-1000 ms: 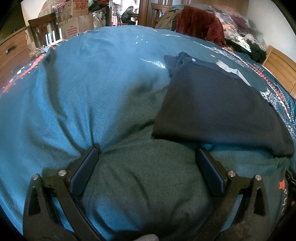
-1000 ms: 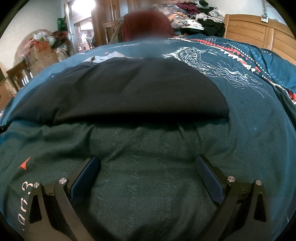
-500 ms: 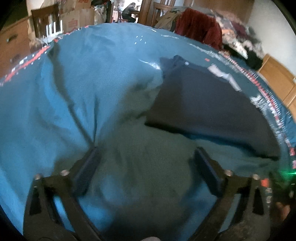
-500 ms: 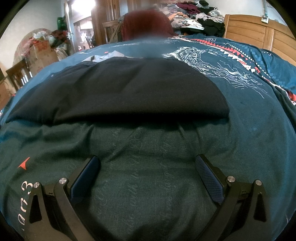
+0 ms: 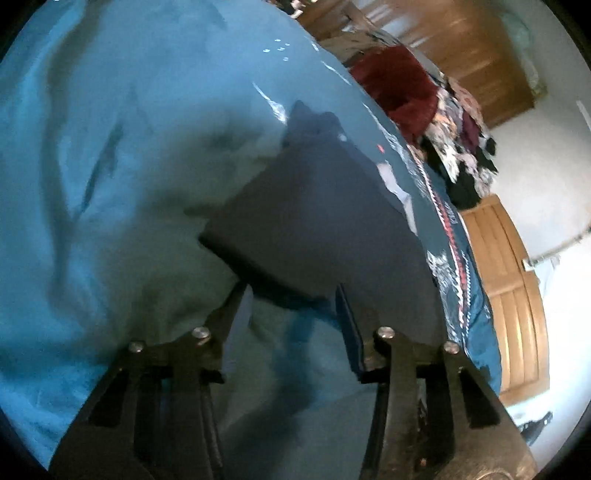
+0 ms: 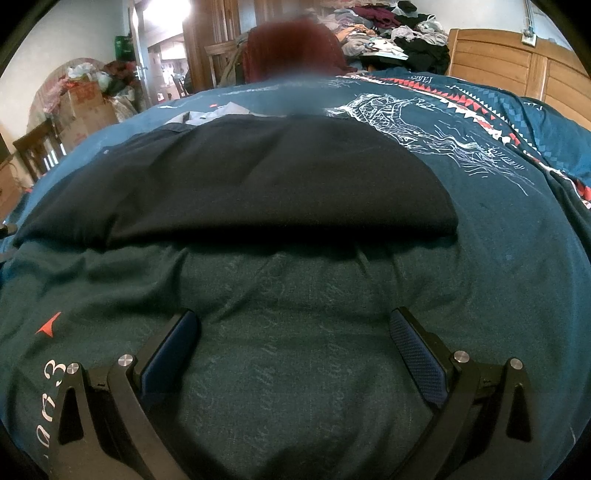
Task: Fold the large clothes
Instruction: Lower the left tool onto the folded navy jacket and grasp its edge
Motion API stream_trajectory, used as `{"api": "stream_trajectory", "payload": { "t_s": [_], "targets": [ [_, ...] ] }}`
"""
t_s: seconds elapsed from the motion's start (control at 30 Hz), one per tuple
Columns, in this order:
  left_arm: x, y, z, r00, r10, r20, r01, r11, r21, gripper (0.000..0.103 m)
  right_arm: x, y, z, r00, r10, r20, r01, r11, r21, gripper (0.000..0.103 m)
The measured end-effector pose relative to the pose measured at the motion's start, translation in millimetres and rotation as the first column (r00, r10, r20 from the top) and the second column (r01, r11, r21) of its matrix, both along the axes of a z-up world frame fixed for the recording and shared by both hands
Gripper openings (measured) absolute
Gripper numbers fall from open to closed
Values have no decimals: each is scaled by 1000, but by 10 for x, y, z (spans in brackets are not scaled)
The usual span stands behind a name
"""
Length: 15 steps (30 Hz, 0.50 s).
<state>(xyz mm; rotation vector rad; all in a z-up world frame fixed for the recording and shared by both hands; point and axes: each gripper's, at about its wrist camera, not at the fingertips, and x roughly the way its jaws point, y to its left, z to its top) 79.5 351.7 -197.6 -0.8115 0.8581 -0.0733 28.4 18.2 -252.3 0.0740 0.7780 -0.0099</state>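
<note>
Jaws on the right gripper [image 6: 293, 354] stand wide apart over bare bedspread [image 6: 295, 332] and hold nothing; jaws on the left gripper [image 5: 290, 314] are narrower, with a clear gap between them, and though their tips sit close to the near edge of the dark garment [image 5: 321, 225], I judge nothing is pinched yet; that view is blurred, so contact is uncertain. One dark garment [image 6: 255, 177] lies folded flat on the bed, its thick near edge facing both grippers, likely so the next fold can be lifted from there. Beyond it one pale cloth [image 6: 210, 114] peeks out; farther off stand one wooden headboard [image 6: 517, 70] and one heap of mixed clothes [image 6: 384, 29], presumably waiting their turn.
</note>
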Motion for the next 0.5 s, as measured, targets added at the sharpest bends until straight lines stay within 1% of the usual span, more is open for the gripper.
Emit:
{"api": "stream_trajectory", "payload": {
  "t_s": [0.07, 0.17, 0.27, 0.33, 0.4, 0.43, 0.47, 0.5],
  "targets": [
    [34, -33, 19, 1000, 8, 6, -8, 1000, 12, 50, -1, 1, 5, 1000, 0, 0, 0, 1000, 0, 103],
    [104, -27, 10, 999, 48, 23, -48, 999, 11, 54, -6, 3, 3, 1000, -2, -2, 2, 1000, -5, 103],
    [207, -41, 23, 995, 83, 45, -85, 996, 35, 57, -10, 22, 16, 1000, -3, -6, 3, 1000, -20, 103],
    [263, -23, 23, 994, 95, 58, -98, 994, 56, 57, -10, 47, 35, 1000, -3, -14, 2, 999, -40, 103],
    [313, -69, 39, 992, 99, 72, -106, 990, 91, 54, 11, 79, 76, 999, 6, -47, -9, 998, -63, 103],
    [320, -74, 47, 992, 101, 78, -109, 989, 103, 42, 19, 109, 130, 997, 26, -76, -32, 997, -76, 103],
    [331, -55, 44, 992, 95, 86, -104, 989, 102, 15, 16, 139, 179, 994, 52, -93, -59, 995, -79, 102],
    [340, -46, 37, 992, 81, 95, -90, 992, 91, 1, 2, 187, 258, 991, 83, -108, -92, 992, -87, 99]
  ]
}}
